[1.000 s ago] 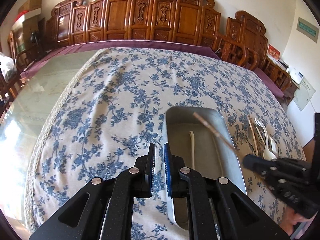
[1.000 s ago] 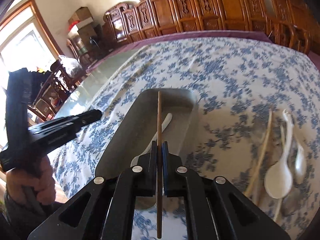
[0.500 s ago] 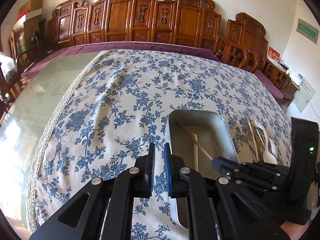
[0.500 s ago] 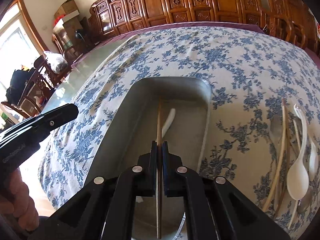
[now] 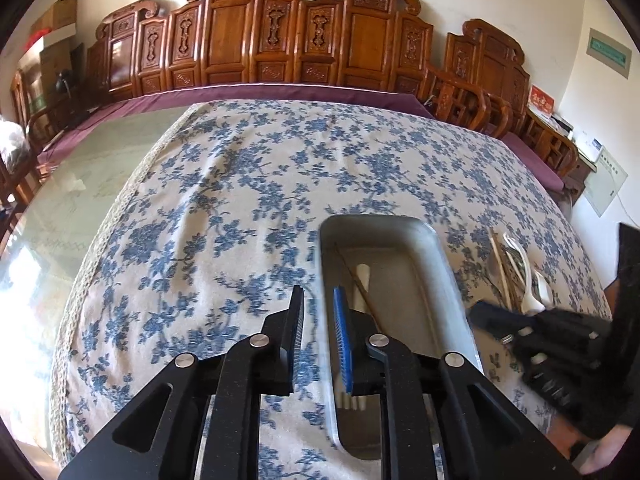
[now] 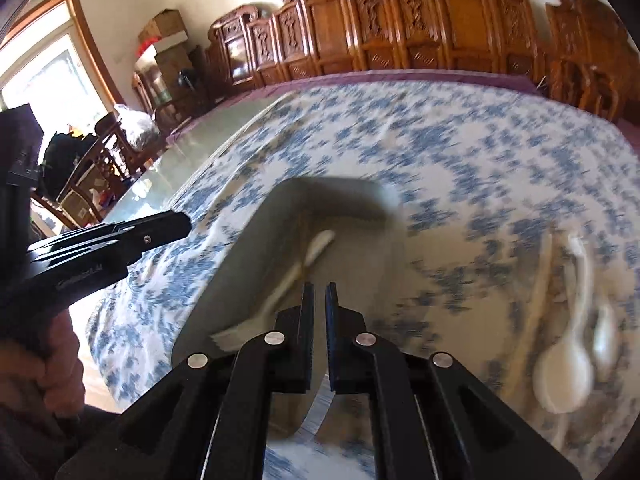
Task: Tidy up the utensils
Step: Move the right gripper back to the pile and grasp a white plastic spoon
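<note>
Tablecloth point(image 5: 248, 208) with a blue flower print fills most of the left wrist view, spread over a glass-topped table point(image 5: 72, 200) whose bare glass shows at the left edge. Carved wooden chairs point(image 5: 304, 36) line the wall along the top. At lower centre the left gripper point(image 5: 318, 312) hovers over the near left rim of a grey metal tray point(image 5: 440, 264); its jaws are opening, a narrow gap between them, and nothing sits in that gap. Inside the tray, just right of the blue pad, lie a white spoon point(image 5: 362, 276) and a thin brown chopstick point(image 5: 360, 284) crossing it at a slant. To the right of the tray, on the cloth, a loose pile of utensils point(image 5: 516, 272) holds pale chopsticks and white spoons. At the lower right edge the right gripper point(image 5: 480, 312) reaches in, its tip near that pile, with a hand behind it.

Right wrist view is smeared by motion. The right gripper point(image 6: 319, 292) sits at lower centre above the tray point(image 6: 260, 240); its jaws stand almost together and grip nothing. Beyond the fingers the white spoon point(image 6: 308, 256) lies in the tray. At the right, blurred white spoons point(image 6: 568, 368) and pale chopsticks rest on the tablecloth point(image 6: 440, 148). The left gripper point(image 6: 176, 222) enters from the left edge, held by a hand point(image 6: 60, 364).
</note>
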`<state>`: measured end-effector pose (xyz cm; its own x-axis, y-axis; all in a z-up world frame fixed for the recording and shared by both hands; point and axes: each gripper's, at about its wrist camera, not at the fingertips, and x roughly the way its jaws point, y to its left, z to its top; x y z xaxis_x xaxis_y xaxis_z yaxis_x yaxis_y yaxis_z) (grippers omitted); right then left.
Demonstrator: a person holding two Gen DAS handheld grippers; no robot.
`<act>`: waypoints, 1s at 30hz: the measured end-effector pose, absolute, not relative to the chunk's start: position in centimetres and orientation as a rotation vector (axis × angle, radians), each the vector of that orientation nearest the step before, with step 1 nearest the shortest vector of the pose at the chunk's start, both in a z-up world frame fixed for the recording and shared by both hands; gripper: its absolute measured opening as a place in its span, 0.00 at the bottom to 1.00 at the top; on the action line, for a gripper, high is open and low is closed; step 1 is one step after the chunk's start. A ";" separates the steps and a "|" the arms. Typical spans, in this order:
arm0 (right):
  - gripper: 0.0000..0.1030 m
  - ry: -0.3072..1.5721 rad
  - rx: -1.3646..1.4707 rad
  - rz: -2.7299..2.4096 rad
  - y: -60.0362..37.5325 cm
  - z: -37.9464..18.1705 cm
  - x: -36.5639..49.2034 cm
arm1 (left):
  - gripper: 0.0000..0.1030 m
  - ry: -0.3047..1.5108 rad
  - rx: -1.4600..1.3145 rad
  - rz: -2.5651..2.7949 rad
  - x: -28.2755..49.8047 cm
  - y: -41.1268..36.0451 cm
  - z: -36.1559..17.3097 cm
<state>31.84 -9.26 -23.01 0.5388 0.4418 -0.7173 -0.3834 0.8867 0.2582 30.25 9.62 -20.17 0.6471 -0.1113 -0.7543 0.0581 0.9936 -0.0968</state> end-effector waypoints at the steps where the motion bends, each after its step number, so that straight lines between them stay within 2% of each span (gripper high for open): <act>1: 0.07 0.862 0.064 0.477 -10.5 -22.7 31.7 | 0.16 0.861 -0.060 -0.107 30.2 9.0 -20.2; 6: 0.07 0.810 0.003 0.375 -16.4 -22.0 31.6 | 0.26 0.855 -0.034 -0.155 30.2 6.0 -20.0; 7: 0.08 0.803 -0.008 0.353 -17.6 -21.9 31.8 | 0.30 0.853 -0.026 -0.166 30.3 5.1 -20.0; 9: 0.18 0.798 -0.021 0.316 -19.4 -22.1 32.3 | 0.37 0.850 -0.019 -0.185 30.3 3.7 -20.0; 13: 0.20 0.804 -0.025 0.268 -22.4 -23.3 33.7 | 0.46 0.850 0.003 -0.220 30.6 0.8 -20.2; 22: 0.20 0.883 -0.014 0.262 -23.8 -27.7 36.2 | 0.47 0.875 0.038 -0.266 30.8 -3.5 -21.6; 30: 0.20 0.909 -0.057 0.242 -23.1 -29.3 36.7 | 0.47 0.890 0.054 -0.286 30.7 -5.0 -22.3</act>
<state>36.66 -23.06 -29.29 0.5891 0.1832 -0.7870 -0.2316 0.9714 0.0528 30.65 -5.00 -22.26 0.5938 -0.2233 -0.7730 0.2684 0.9607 -0.0714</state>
